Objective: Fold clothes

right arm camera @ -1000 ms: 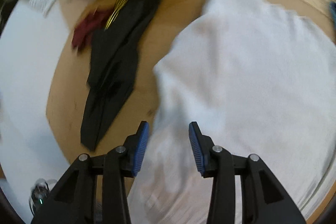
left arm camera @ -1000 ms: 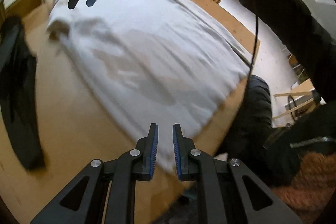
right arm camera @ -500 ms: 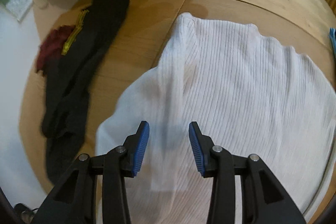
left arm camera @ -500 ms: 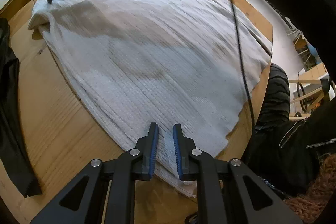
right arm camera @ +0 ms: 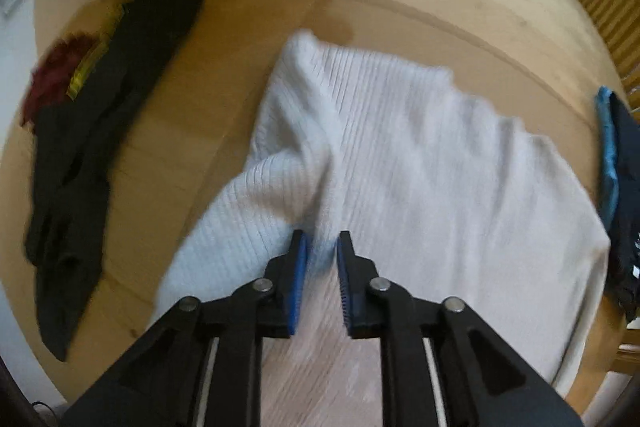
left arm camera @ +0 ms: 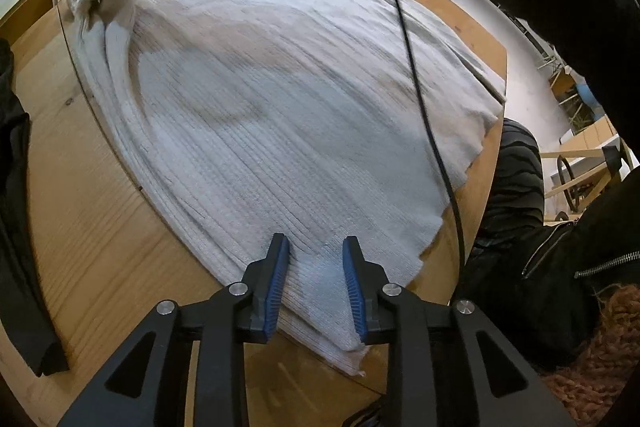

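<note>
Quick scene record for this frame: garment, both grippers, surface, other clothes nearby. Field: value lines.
garment: white ribbed sweater, spread flat, one end bunched
left gripper: open, straddling the sweater's near corner
right gripper: narrow gap, over a raised fold; grip cannot be told, view blurred
surface: wooden table
other clothes: black garment lying left of the sweater; dark red item beside it

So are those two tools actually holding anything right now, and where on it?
Neither grip is certain. The left tool stands open around a corner of the white ribbed garment. The right tool is narrowed onto a bunched fold near its sleeve; blur hides whether it pinches.
</note>
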Demonstrator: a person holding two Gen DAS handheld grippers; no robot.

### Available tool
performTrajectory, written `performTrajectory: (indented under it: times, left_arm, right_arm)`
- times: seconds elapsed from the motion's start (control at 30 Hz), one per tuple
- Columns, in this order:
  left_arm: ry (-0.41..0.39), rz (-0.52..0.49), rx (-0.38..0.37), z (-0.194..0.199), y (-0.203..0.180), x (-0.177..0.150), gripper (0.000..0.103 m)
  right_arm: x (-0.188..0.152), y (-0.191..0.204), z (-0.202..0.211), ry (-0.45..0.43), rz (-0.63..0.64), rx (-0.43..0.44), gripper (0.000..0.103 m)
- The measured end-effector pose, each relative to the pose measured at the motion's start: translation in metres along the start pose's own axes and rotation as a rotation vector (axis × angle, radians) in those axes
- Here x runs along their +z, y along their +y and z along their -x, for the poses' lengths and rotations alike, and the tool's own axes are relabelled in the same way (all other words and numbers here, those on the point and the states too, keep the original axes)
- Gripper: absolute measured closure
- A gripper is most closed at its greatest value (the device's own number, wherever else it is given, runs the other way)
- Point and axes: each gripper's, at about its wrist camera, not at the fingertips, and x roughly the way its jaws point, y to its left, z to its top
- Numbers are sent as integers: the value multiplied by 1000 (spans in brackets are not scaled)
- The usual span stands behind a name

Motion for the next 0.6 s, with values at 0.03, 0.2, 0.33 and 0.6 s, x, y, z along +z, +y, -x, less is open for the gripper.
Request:
performTrajectory:
  times: [0.03,0.2,0.33,0.6]
  left_arm:
    - [0,-3,4,-1,-1,0,77]
    - [-8,0,-2,-1,-3,-2,76]
    - [-9,0,-2,-1,-4,-2,76]
    - [-13,0,-4,-2,-5,-3,73]
  right_arm:
    - [-5,0,13,-38,0,30,73]
    - [-27,14,35,-55,70,93,71]
    - [-28,48,9,16,146,116,76]
    - [-10,83,-9,76,138,286,76]
